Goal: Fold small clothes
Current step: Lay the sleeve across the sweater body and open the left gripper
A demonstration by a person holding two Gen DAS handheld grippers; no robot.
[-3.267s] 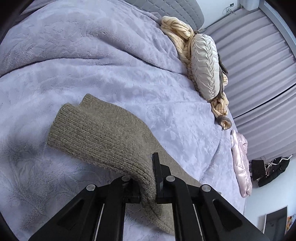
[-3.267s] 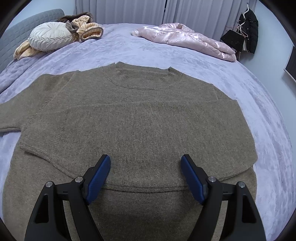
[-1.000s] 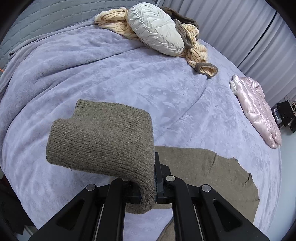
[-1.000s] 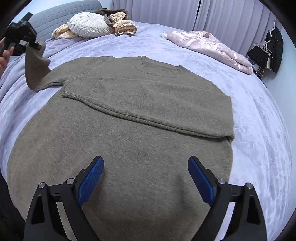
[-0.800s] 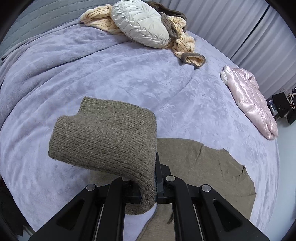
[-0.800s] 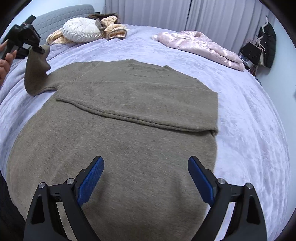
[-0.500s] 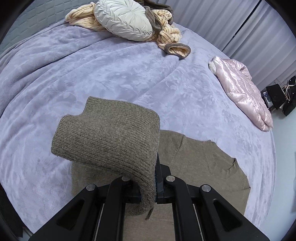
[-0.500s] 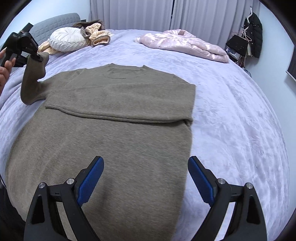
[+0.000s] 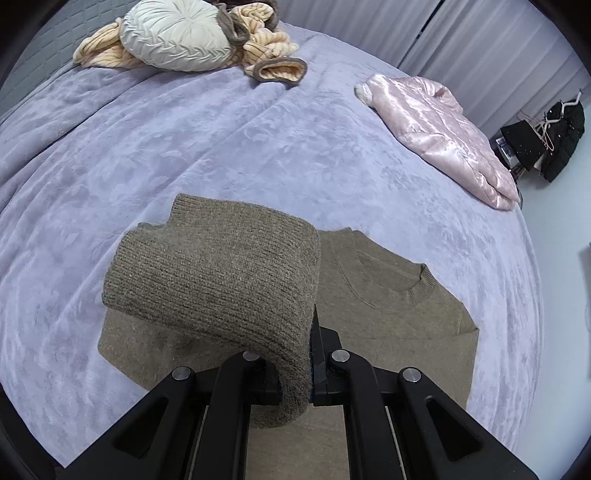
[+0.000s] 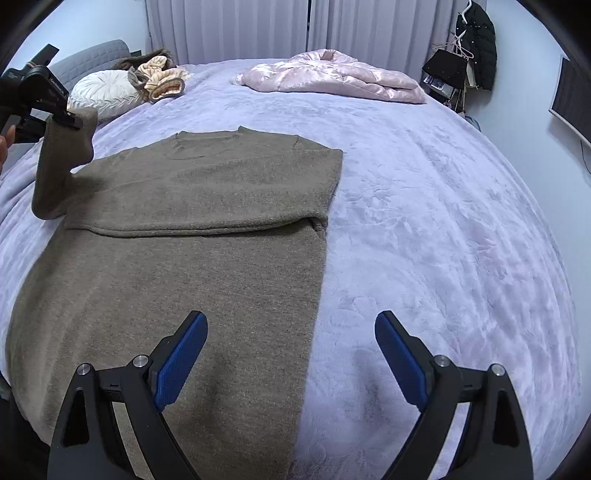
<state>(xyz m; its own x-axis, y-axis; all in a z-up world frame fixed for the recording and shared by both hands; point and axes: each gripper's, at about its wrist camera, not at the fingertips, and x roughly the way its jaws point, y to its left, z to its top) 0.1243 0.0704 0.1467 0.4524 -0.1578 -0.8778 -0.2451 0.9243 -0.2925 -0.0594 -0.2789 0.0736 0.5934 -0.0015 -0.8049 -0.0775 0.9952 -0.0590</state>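
An olive knit sweater (image 10: 207, 206) lies flat on the lilac bedspread (image 10: 424, 221), its right sleeve folded across the chest. My left gripper (image 9: 308, 354) is shut on the sweater's left sleeve (image 9: 221, 269), holding the cuff lifted above the sweater's shoulder; the neckline (image 9: 388, 280) shows beyond it. In the right wrist view the left gripper (image 10: 68, 116) is at far left with the sleeve (image 10: 61, 166) hanging from it. My right gripper (image 10: 291, 354) stands open above the sweater's lower right edge, nothing between its blue pads (image 10: 181, 356).
A pink shiny jacket (image 10: 332, 79) lies at the far side of the bed. A round white cushion (image 9: 177, 35) and a cream striped garment (image 9: 266, 55) sit at the far left by the grey headboard. Dark bags (image 10: 458, 62) hang at the right wall.
My left gripper has carried the sleeve up off the bed and inward over the sweater's body. My right gripper has swung right, toward the sweater's right edge, still open.
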